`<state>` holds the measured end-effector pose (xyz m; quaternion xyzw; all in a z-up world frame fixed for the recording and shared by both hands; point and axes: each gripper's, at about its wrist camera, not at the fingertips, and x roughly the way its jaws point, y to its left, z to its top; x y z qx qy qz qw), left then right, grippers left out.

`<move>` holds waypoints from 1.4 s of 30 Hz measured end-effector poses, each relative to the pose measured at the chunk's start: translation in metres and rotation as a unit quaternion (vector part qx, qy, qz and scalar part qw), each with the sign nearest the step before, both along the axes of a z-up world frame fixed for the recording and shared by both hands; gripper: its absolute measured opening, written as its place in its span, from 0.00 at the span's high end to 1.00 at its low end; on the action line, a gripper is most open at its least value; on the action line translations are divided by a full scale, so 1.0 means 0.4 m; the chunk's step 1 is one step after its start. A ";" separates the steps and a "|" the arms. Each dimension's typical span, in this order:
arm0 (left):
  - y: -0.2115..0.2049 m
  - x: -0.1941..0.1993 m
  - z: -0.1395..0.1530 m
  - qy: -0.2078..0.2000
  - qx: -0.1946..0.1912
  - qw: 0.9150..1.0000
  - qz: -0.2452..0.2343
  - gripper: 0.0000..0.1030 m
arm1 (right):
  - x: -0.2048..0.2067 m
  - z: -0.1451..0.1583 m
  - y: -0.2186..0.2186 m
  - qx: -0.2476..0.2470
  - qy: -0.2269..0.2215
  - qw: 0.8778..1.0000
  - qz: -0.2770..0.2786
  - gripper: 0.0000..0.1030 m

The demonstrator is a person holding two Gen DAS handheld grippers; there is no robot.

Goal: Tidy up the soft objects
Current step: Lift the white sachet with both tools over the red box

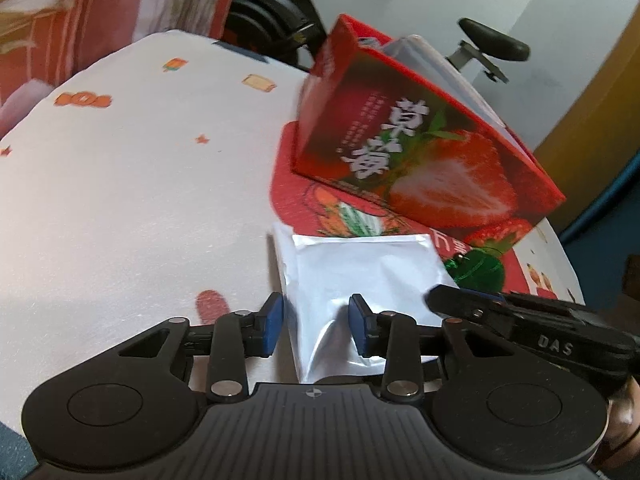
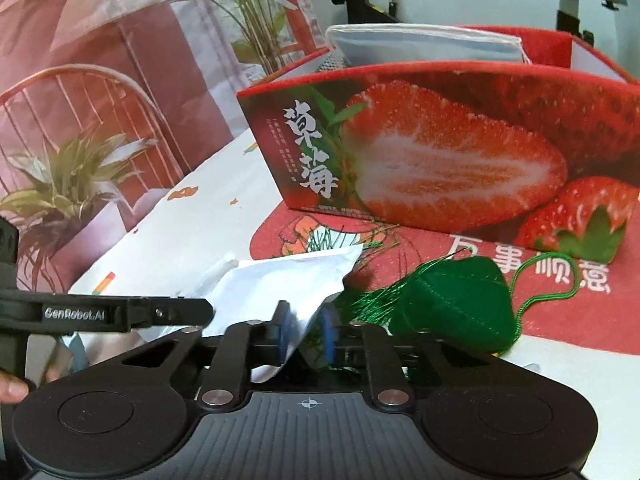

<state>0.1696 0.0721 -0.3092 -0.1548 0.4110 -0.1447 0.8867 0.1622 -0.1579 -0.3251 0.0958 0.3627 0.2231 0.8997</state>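
A white foil pouch [image 1: 360, 268] lies on the white patterned tablecloth [image 1: 140, 180], its far edge over a red mat [image 1: 292, 192]. My left gripper [image 1: 317, 320] is shut on the pouch's near left part, which buckles up between the blue pads. In the right wrist view my right gripper [image 2: 306, 330] is shut on the pouch's [image 2: 280, 280] near corner. The same gripper [image 1: 444, 296] reaches in from the right in the left wrist view. A green tasselled sachet [image 2: 452, 304] rests on the mat just right of the pouch.
A red strawberry-print box [image 2: 440, 152] stands open on the mat [image 2: 400, 248] behind the pouch, with a clear bag [image 2: 424, 44] inside. The left gripper's arm [image 2: 128, 312] crosses the left side. Potted plants [image 2: 68, 184] stand beyond the table's left edge.
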 end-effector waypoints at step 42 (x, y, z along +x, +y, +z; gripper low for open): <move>-0.120 0.166 0.331 -0.207 -0.011 0.977 -0.047 0.98 | 0.106 0.290 -0.170 -0.002 -0.172 0.983 -0.065 0.94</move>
